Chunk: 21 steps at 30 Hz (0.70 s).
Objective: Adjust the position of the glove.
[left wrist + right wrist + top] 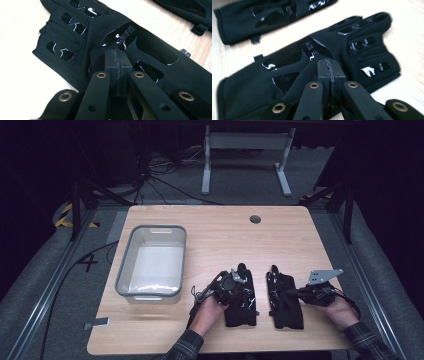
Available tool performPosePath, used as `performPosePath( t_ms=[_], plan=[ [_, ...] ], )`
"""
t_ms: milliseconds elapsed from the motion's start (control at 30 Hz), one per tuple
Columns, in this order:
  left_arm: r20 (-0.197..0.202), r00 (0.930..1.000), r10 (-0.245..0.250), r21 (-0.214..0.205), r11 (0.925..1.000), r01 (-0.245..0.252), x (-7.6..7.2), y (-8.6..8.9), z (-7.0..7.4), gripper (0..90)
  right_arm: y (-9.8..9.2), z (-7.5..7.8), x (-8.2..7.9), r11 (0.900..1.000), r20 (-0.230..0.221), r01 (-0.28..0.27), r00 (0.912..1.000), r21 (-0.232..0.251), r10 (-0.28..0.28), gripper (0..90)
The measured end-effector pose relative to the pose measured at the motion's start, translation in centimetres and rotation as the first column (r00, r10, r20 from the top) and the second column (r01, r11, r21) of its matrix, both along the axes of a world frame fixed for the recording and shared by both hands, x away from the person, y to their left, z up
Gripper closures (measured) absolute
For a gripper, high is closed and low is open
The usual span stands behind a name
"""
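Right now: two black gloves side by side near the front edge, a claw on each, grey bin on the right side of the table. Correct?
One error: the grey bin sits on the left side of the table, as the high view shows. The rest holds: two black gloves, left glove and right glove, side by side, left claw and right claw on them.

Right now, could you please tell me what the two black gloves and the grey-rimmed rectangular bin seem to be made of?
The two black gloves look like matte knit or fleece fabric with glossy, probably rubbery grip patches: the patches glint, the cloth does not. The grey-rimmed rectangular bin looks like smooth moulded plastic, with pale, faintly shiny walls under a darker rim.
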<state>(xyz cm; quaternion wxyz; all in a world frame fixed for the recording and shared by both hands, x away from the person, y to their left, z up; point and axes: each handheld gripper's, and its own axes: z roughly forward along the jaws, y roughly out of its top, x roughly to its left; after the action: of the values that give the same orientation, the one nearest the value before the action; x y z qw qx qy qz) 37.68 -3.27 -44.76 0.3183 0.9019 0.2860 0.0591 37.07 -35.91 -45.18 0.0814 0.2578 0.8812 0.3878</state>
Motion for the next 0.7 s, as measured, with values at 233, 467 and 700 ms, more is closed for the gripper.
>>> performPosePath(
  t_ms=[233,467,700],
  plan=[
    [0.002,0.9976,-0.069,0.010,0.9975,0.069,-0.4,-0.6,0.0,89.7,0.5,-0.2,0.0,0.9996,-0.009,-0.025,0.9996,-0.008,0.025,90.0],
    [-0.001,0.9929,-0.119,-0.001,0.9929,0.119,-0.7,-1.2,-0.1,89.7,1.0,-0.2,-0.3,0.9989,-0.014,-0.047,0.9988,-0.004,0.047,90.0],
    [-0.002,0.9857,-0.169,-0.016,0.9856,0.169,-1.0,-2.1,-0.1,89.7,1.4,-0.3,-0.5,0.9978,-0.018,-0.067,0.9976,-0.001,0.067,90.0]
  ],
)
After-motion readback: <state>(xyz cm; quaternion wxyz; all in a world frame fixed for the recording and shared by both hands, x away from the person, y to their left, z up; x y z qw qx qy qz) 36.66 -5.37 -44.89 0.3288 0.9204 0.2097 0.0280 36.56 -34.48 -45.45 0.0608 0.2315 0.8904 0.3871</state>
